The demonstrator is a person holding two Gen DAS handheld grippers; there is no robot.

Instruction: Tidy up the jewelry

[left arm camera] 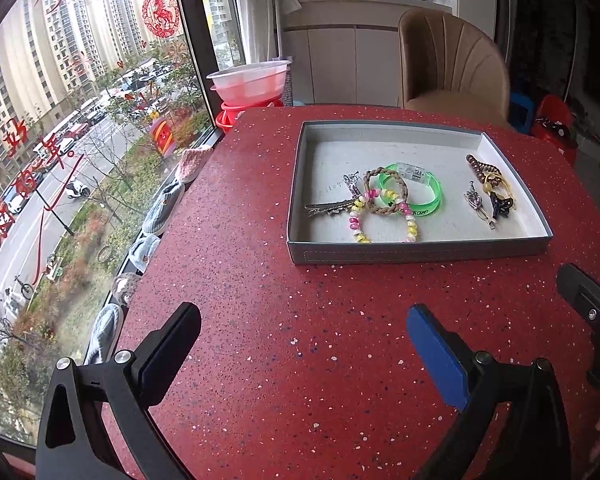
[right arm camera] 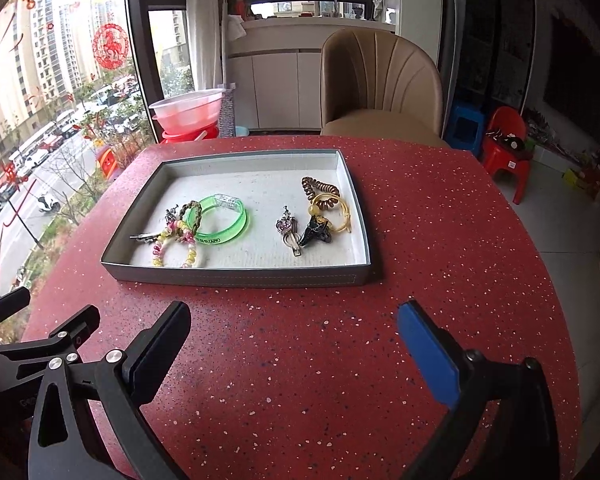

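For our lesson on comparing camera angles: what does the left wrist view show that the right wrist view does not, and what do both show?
Only the left wrist view: a row of slippers along the window ledge.

Only the right wrist view: a red plastic child's chair on the tiled floor.

Both: the grey tray of jewelry, including the green bangle, on the red table, and the beige chair behind.

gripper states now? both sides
Left tongs: open, holding nothing, above the table.
Right tongs: open, holding nothing, short of the tray.

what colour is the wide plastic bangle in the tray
Translucent bright green bangle, clearest in the right wrist view.
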